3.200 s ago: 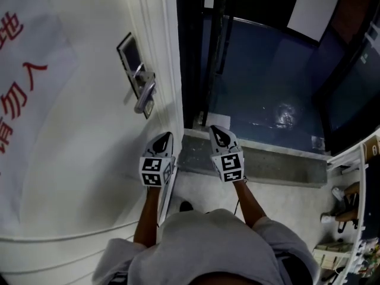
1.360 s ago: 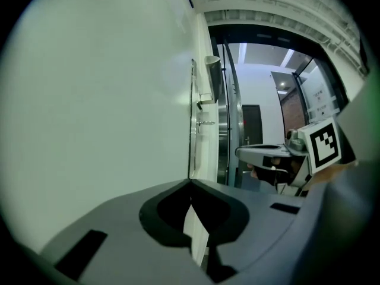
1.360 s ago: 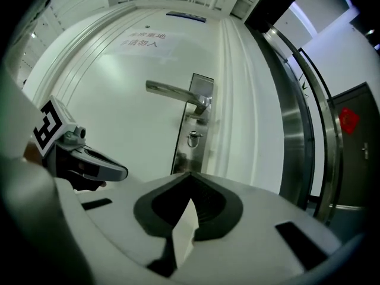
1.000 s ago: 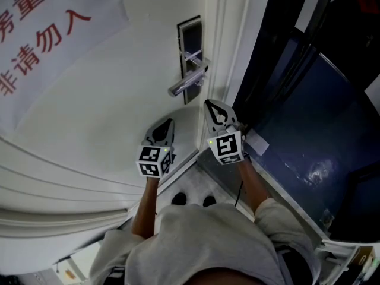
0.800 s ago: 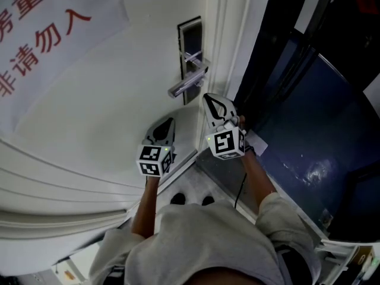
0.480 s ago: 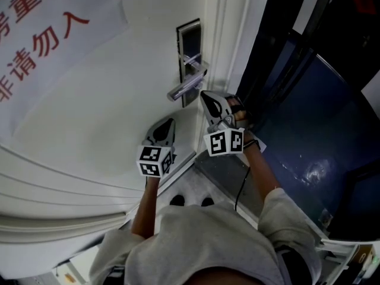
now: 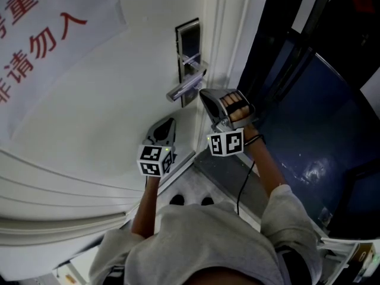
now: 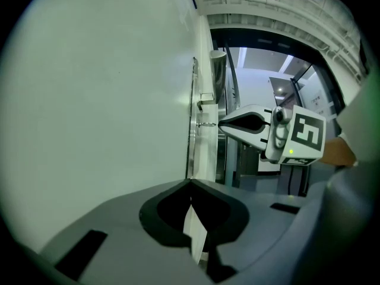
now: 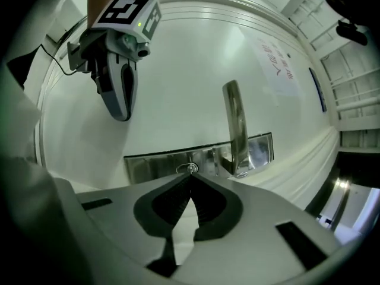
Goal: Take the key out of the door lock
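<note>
Since the key (image 9: pixel 191 169) sits in the lock plate (image 9: pixel 155 162), just beside the handle (image 9: pixel 236 123), nothing has come out yet. The right tool (image 9: pixel 190 179) is clenched, its tips right at the key on the plate, but no sure grip shows. The left tool (image 7: pixel 168 123), clenched and empty, hangs below the plate. Seizing the key and drawing it out remain, I judge.

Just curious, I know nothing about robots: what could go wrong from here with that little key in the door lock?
The right gripper has its jaws together at the small silver key, so pushing on might knock it rather than grip it. The tips may also scrape the shiny metal lock plate, and the long silver lever handle stands close beside.
</note>
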Demonstrator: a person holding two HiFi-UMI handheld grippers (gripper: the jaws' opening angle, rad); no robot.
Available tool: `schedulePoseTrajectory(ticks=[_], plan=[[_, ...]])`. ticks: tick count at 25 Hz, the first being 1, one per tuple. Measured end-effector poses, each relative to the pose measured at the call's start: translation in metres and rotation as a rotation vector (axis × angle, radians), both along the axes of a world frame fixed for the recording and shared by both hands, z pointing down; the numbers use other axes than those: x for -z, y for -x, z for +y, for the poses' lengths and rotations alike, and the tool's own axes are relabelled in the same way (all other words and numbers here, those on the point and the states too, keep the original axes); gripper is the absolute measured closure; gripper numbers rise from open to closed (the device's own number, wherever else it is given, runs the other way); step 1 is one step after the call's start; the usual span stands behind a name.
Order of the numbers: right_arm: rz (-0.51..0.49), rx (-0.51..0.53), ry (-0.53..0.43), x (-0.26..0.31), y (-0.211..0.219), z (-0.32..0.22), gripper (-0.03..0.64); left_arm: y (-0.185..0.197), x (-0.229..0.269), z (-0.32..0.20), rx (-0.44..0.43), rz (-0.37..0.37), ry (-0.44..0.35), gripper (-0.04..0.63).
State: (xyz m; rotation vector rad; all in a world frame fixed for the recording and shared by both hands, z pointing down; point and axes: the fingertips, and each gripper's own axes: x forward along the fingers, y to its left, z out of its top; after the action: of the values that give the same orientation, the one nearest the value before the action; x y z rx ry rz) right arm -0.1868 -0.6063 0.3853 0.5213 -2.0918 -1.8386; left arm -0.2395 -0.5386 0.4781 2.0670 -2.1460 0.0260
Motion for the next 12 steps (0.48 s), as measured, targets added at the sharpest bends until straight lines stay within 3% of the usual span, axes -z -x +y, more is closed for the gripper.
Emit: schedulePoseTrajectory(ticks=[4, 6, 7, 12], plan=[[0.009, 0.035, 0.006, -0.002, 0.000, 0.003, 0.585, 0.000, -0.001, 0.000, 0.001, 0.000, 0.003, 0.577], [0.043, 0.041, 0.019, -0.008, 0.001, 0.001, 0.442, 0.001, -0.001, 0.001, 0.003, 0.001, 0.003, 0.577], [0.056, 0.041, 0.014, -0.010, 0.002, 0.000, 0.408, 0.000, -0.001, 0.001, 0.004, 0.000, 0.003, 0.577], [0.062, 0.031, -0.026, -0.010, 0.004, -0.006, 0.360, -0.004, -0.001, 0.001, -0.004, -0.002, 0.003, 0.577]])
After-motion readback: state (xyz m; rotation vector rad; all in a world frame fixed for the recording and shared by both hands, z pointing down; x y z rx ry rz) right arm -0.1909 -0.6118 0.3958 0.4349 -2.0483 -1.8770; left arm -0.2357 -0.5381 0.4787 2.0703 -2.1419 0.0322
